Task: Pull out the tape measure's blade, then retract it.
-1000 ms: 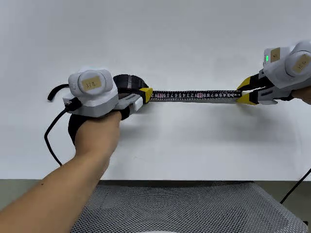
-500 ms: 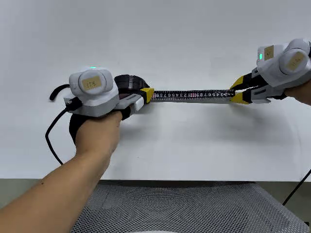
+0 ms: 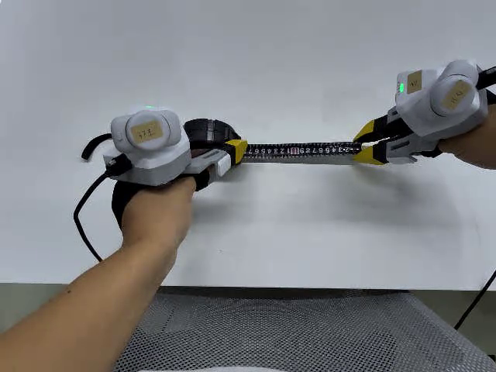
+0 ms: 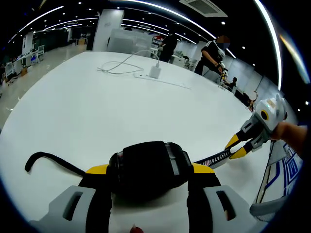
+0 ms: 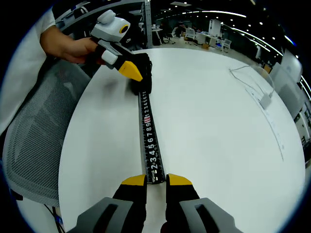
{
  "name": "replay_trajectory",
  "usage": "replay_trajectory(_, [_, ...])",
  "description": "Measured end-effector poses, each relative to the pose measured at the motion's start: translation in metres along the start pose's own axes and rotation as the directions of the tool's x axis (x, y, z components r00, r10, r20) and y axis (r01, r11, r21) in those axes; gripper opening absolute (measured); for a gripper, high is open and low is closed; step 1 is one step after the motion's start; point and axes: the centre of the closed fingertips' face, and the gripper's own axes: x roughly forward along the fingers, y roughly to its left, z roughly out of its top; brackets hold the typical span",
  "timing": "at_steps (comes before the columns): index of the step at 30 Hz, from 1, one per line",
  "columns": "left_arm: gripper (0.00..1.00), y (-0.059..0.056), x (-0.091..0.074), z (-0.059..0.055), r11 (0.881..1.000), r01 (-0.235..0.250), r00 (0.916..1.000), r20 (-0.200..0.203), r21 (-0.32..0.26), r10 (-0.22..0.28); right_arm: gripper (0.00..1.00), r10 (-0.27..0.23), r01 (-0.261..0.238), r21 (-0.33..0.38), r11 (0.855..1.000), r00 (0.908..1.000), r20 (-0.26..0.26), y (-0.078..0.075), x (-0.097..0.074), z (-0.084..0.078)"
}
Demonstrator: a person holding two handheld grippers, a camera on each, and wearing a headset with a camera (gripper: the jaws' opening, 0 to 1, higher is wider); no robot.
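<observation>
The left gripper (image 3: 230, 152) holds the tape measure (image 3: 208, 132). Its two yellow-tipped fingers (image 4: 98, 170) are shut tight on the round black case, one on each side. A person's hand (image 3: 155, 213) holds this gripper from behind. A thin black strap (image 4: 48, 160) curls out from the case and lies on the white table (image 3: 310, 70).

The blade (image 3: 302, 149) is pulled out of the case. It is black with white numbers and one red mark. It runs straight across from the left gripper to the right gripper (image 3: 370, 142). A soft shadow lies on the table below it.

The right gripper pinches the far end of the blade. In the right gripper view, its fingers are close together with the blade's tip caught between them. The two grippers are well apart, with the blade stretched between them.

A black cable (image 3: 84, 209) hangs from the left gripper and loops over the table. A grey mesh chair (image 3: 294, 333) sits at the near edge of the table. In the left gripper view, a white cord (image 4: 121, 65) and a small white plug (image 4: 155, 73) lie far off on the table, and people stand behind them.
</observation>
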Motion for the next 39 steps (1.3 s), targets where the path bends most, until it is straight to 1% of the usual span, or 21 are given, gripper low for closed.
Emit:
replay_trajectory(6, [0.59, 0.000, 0.000, 0.000, 1.000, 0.005, 1.0000, 0.004, -0.008, -0.005, 0.11, 0.003, -0.003, 0.001, 1.000, 0.9999, 0.017, 0.001, 0.003, 0.009])
replay_trajectory(15, [0.59, -0.001, 0.000, 0.000, 1.000, 0.009, 1.0000, 0.005, -0.012, -0.009, 0.11, 0.009, -0.009, 0.002, 1.000, 0.9995, 0.031, 0.003, 0.008, 0.017])
replay_trajectory(29, [0.59, 0.000, 0.000, 0.001, 1.000, 0.017, 0.9998, 0.007, -0.016, -0.016, 0.11, 0.022, -0.023, 0.015, 1.000, 0.9978, 0.062, 0.005, 0.021, 0.034])
replay_trajectory(32, [0.59, 0.000, 0.000, 0.002, 1.000, 0.019, 0.9998, 0.009, -0.020, -0.019, 0.11, 0.029, -0.031, 0.028, 0.999, 0.9960, 0.085, 0.005, 0.024, 0.041])
replay_trajectory(39, [0.59, 0.001, 0.000, 0.001, 1.000, 0.021, 0.9997, 0.010, -0.021, -0.021, 0.11, 0.035, -0.038, 0.034, 0.999, 0.9940, 0.103, 0.007, 0.030, 0.048])
